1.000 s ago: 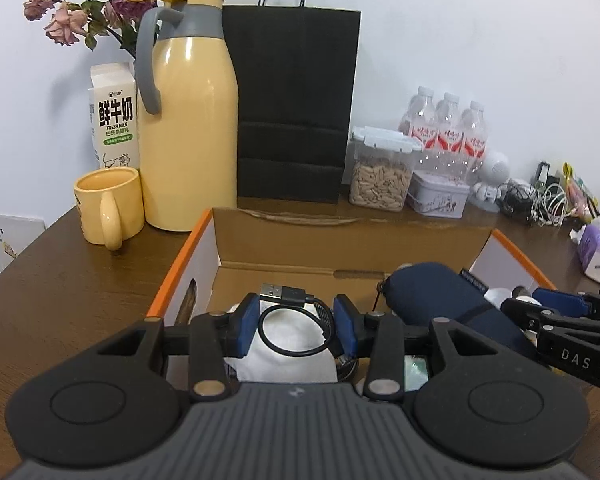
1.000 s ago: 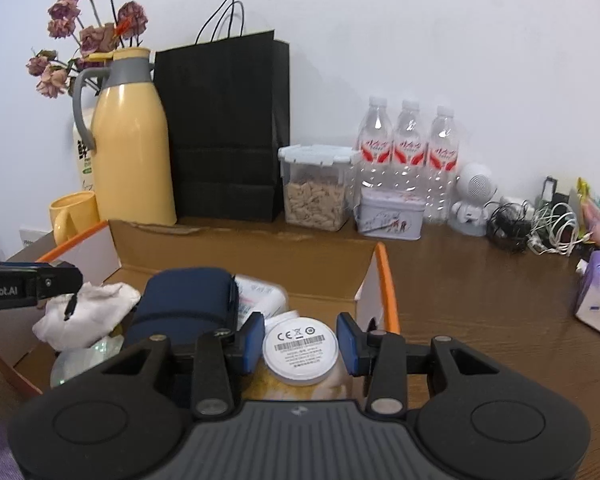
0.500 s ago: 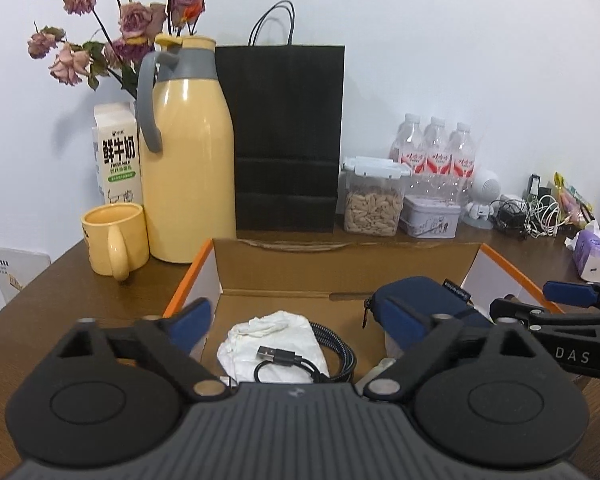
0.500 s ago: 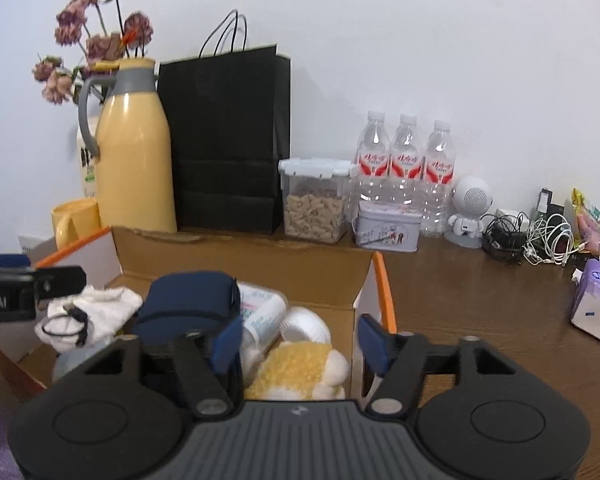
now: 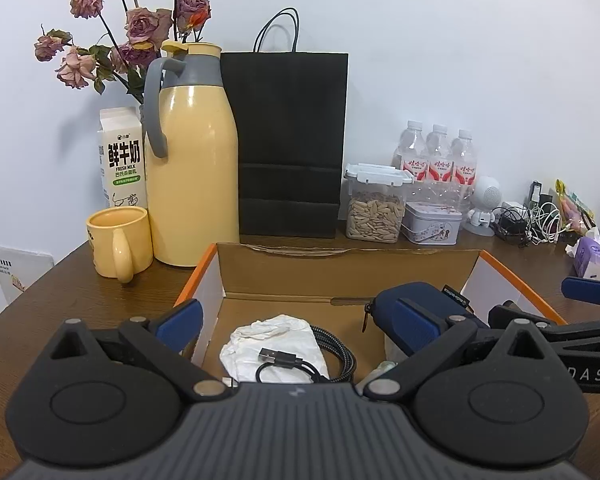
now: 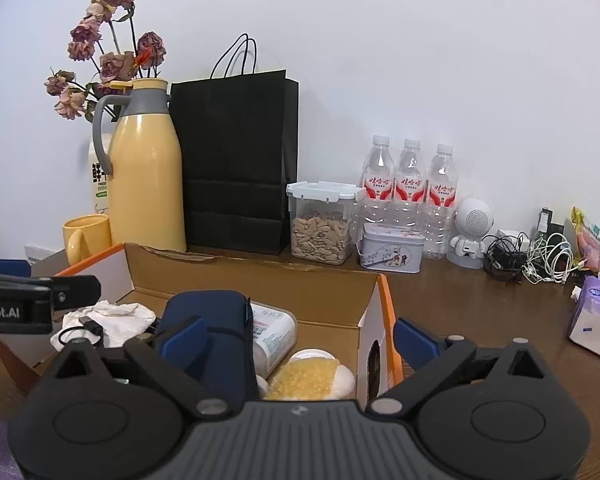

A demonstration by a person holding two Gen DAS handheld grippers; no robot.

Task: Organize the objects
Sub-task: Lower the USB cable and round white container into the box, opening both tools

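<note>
In the lower middle of the left wrist view: left gripper (image 5: 296,320), wide open after just spreading its jaws, nothing between the pads. Had the black USB cable (image 5: 284,362) pinched a second ago; now dropped in a loose loop on the white cloth (image 5: 260,336), inside the cardboard box (image 5: 348,252). Beside it to the right, a coil of braided cable (image 5: 340,352).

In the lower middle of the right wrist view: right gripper (image 6: 298,340), likewise just opened to full spread, empty. Held a white round disc a second ago; no longer between the jaws. A white rounded edge behind the yellow plush (image 6: 304,376) at the box's near right corner, but cannot tell whether that is the disc.

Read as two deliveries finished at once: both items let go into the box, both grippers free for the next pick. Probably near the end of this pair of placements, with pulling back clear of the box walls as the next concern.

Box contents, left to right: cloth with cables, navy pouch (image 6: 212,312) in the middle, a white labelled bottle (image 6: 272,328) lying against the pouch, then the plush.

Behind the box, centre right of the frame: clear lidded tub (image 5: 374,216) full of pale seeds, closed tin (image 5: 432,224) just beside it. Black paper bag (image 5: 292,140) upright, contents hidden. Yellow mug (image 5: 118,240) at mid left, inside not fully visible.
</note>
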